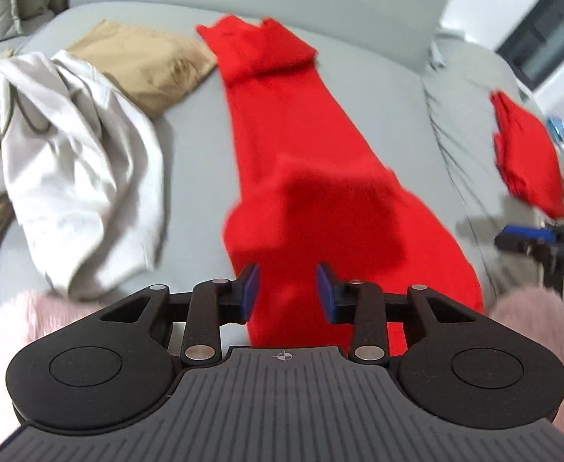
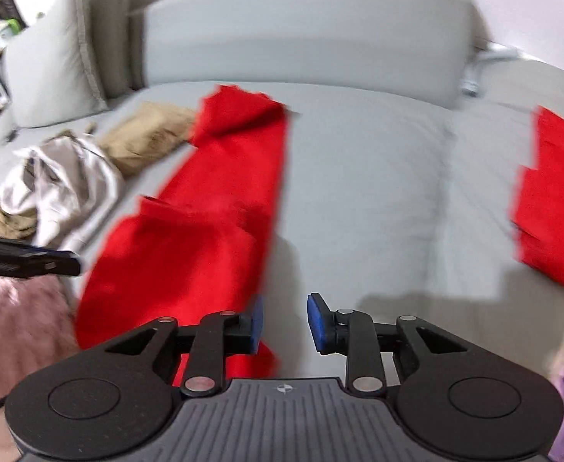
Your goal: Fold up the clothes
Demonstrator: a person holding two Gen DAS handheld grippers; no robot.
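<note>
Left gripper [image 1: 287,292]: fingers spread, empty, over the near end of the red garment [image 1: 320,177]
Right gripper [image 2: 283,325]: fingers spread, empty, just right of that garment's near edge
Red garment: a long strip on the grey sofa [image 2: 358,177], running near to far; far end rumpled
Left side: white garment [image 1: 81,177], tan one [image 1: 147,61] beyond
Far right: second red piece [image 1: 528,154], folded

The near end of the long red fabric garment [image 1: 301,177] is disappearing behind the black left gripper [image 1: 287,292]. The right wrist view is smearing with motion blur, so the folded red cloth [image 2: 555,200] is running past the right edge. The crumpled cream garment [image 1: 74,169] is hiding part of the tan cloth [image 1: 147,61].
</note>
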